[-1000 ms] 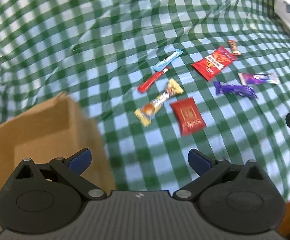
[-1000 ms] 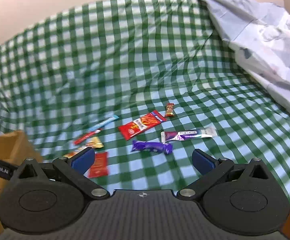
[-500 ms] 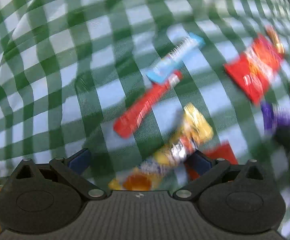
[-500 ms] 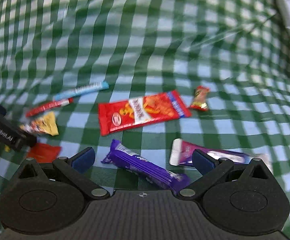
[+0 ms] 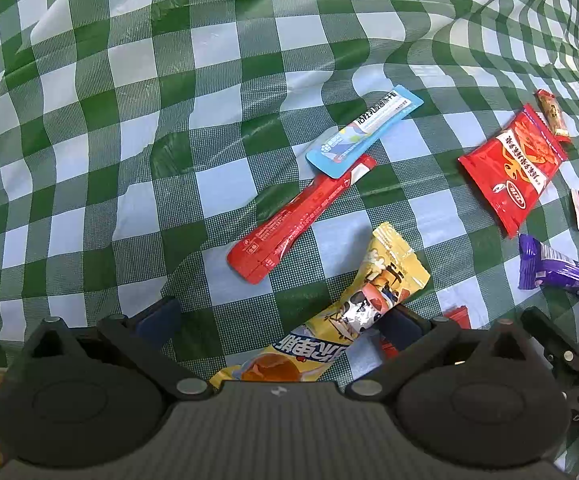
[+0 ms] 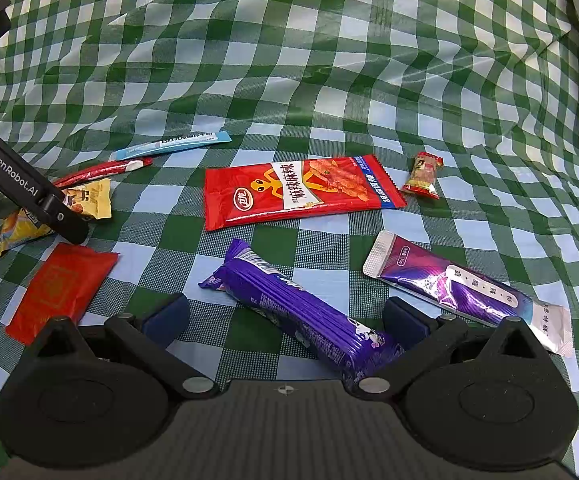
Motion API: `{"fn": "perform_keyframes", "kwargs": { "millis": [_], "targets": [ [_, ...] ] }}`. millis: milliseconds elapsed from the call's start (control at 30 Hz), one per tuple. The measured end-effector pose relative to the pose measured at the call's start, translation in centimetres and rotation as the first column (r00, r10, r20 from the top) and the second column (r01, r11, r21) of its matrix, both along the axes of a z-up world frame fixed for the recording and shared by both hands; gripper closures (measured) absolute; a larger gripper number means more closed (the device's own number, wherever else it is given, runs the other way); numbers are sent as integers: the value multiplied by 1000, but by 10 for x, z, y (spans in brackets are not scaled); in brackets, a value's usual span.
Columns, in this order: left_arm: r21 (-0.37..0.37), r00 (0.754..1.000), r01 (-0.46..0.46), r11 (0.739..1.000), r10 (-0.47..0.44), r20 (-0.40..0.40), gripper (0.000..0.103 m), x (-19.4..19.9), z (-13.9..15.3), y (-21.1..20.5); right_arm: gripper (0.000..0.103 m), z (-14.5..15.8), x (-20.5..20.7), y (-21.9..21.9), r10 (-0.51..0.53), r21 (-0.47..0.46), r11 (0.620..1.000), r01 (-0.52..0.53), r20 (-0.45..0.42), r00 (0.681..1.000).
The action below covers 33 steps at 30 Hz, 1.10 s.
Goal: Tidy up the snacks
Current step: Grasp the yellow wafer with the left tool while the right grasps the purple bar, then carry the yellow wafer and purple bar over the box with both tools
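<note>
Your left gripper (image 5: 277, 320) and right gripper (image 6: 285, 314) both sit spread wide, grasping nothing. The yellow wrapper (image 5: 353, 308) and purple bar (image 6: 301, 312) lie slanted between the fingers; closing off-centre could skid them across the slick tablecloth (image 6: 329, 60).

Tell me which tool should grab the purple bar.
Right. The right tool is open with the purple bar lying between its fingers. The left tool is open over the yellow packet, further from the bar.
</note>
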<state>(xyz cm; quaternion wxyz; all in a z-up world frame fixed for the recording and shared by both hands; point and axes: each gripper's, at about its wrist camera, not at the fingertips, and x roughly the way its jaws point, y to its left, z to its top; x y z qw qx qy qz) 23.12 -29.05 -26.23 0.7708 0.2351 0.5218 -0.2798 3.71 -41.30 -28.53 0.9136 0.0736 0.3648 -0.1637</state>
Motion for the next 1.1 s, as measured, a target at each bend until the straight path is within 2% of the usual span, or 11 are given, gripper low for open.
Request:
{"fn": "perform_keyframes", "kwargs": {
  "millis": [100, 167, 200, 233, 267, 300, 333, 367, 667, 833, 1100],
  "targets": [
    [10, 1000, -6, 1000, 6, -2, 0, 0, 1, -1, 1, 2, -6, 2, -3, -1, 1000, 3, 2, 1000],
    [15, 1000, -1, 1000, 1, -6, 11, -3, 6, -1, 5, 2, -6, 2, -3, 0, 1000, 3, -1, 1000],
    [-5, 1000, 16, 1000, -16, -12, 33, -7, 12, -1, 11, 3, -6, 3, -8, -2, 1000, 8, -4, 1000],
    [-11, 1000, 31, 999, -31, -5, 68, -11, 18, -2, 32, 6, -9, 4, -17, -9, 1000, 17, 5, 1000],
    [-5, 999, 47, 999, -47, -5, 79, -14, 24, -2, 54, 8, -11, 4, -25, -13, 1000, 25, 11, 1000],
    [-12, 999, 47, 999, -48, -21, 81, -15, 27, -1, 64, 11, -11, 4, -30, -7, 1000, 30, 6, 1000],
    [-33, 999, 34, 999, -35, -39, 82, -16, 32, 3, 84, 14, -11, 3, -42, -7, 999, 42, -2, 999],
    [-44, 999, 23, 999, -25, -43, 82, -18, 38, 7, 87, 15, -12, 2, -53, 4, 999, 53, -12, 999],
    [-171, 1000, 15, 985, -18, -17, 83, -61, 120, 63, 87, 62, -42, 24, -160, 119, 981, 154, 40, 986],
    [-217, 1000, 11, 976, -13, -5, 83, -107, 156, 111, 87, 104, -75, 66, -135, 149, 982, 118, 107, 985],
    [-224, 997, -19, 974, 35, 67, 83, -182, 201, 213, 87, 168, -140, 149, -116, 188, 979, 75, 218, 969]
  ]
}}
